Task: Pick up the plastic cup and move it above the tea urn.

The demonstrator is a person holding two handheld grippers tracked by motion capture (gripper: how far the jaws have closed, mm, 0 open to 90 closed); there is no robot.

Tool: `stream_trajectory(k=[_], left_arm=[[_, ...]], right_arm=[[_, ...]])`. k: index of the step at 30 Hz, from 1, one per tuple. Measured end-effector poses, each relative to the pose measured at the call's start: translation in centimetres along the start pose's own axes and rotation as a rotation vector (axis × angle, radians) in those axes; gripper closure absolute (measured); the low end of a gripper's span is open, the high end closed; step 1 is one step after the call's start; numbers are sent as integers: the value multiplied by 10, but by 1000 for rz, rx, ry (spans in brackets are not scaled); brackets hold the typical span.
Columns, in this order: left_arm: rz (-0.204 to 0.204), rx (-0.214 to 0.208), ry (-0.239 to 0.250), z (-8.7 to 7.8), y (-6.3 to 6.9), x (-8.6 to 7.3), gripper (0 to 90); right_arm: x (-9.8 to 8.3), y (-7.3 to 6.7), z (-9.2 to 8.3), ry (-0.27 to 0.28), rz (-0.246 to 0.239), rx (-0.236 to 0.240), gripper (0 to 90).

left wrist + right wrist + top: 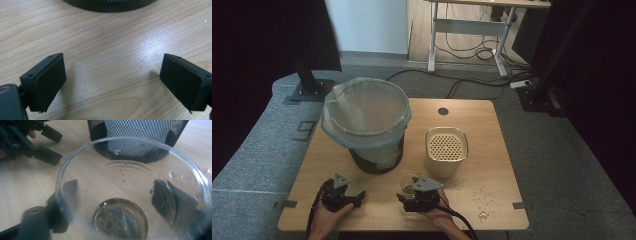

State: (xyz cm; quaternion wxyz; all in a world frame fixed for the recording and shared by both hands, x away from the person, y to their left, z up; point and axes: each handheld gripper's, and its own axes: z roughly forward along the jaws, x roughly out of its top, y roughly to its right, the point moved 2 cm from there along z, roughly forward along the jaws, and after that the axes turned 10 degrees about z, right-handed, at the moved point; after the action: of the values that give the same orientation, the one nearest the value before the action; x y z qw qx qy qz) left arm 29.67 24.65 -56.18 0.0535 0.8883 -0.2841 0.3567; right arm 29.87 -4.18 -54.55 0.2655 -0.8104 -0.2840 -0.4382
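1. The bench (472, 125) is a pale wooden top with a dark round hole near its far edge; grey carpet lies around it.
2. A black mesh bin (377, 157) stands on the bench's left half, lined with a pale translucent bag (364, 112) folded over its rim. The bag's mouth is open.
3. To the bin's right, near the bench's middle, stands a cream tub (446, 150) with rounded corners and a perforated insert inside it.
4. The left gripper (357, 198) rests near the bench's front edge, in front of the bin, held by the left hand (329, 217). In the left gripper view its jaws are spread wide with only bare wood between them, and the bin's dark base lies just ahead at the top edge.
5. The right gripper (412, 192) sits near the front edge, just in front of the tub, held by the right hand (439, 215).
6. A clear glass (130, 192) stands between the right gripper's jaws; in the right gripper view a black pad presses each side of it, so the gripper is pinching the glass. Droplets cling to its inner wall and a dark residue lies in its bottom.
7. In that view the bin stands just beyond the glass, and the left gripper shows at upper left.
8. Small crumbs (487, 200) and a wet spot are scattered on the bench's front right part.
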Motion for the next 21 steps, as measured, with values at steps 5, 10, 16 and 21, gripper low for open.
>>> stream_trajectory(k=[5, 10, 16, 21], left_arm=[[0, 0, 0, 0, 0, 0, 63], [0, 0, 0, 0, 0, 0, 63], [0, 0, 0, 0, 0, 0, 63], [0, 0, 0, 0, 0, 0, 63]], right_arm=[[1, 2, 4, 8, -28, -15, 327], [2, 3, 0, 7, -34, -17, 360], [11, 5, -16, 71, -18, -6, 372], [18, 10, -34, 113, -1, -5, 374]])
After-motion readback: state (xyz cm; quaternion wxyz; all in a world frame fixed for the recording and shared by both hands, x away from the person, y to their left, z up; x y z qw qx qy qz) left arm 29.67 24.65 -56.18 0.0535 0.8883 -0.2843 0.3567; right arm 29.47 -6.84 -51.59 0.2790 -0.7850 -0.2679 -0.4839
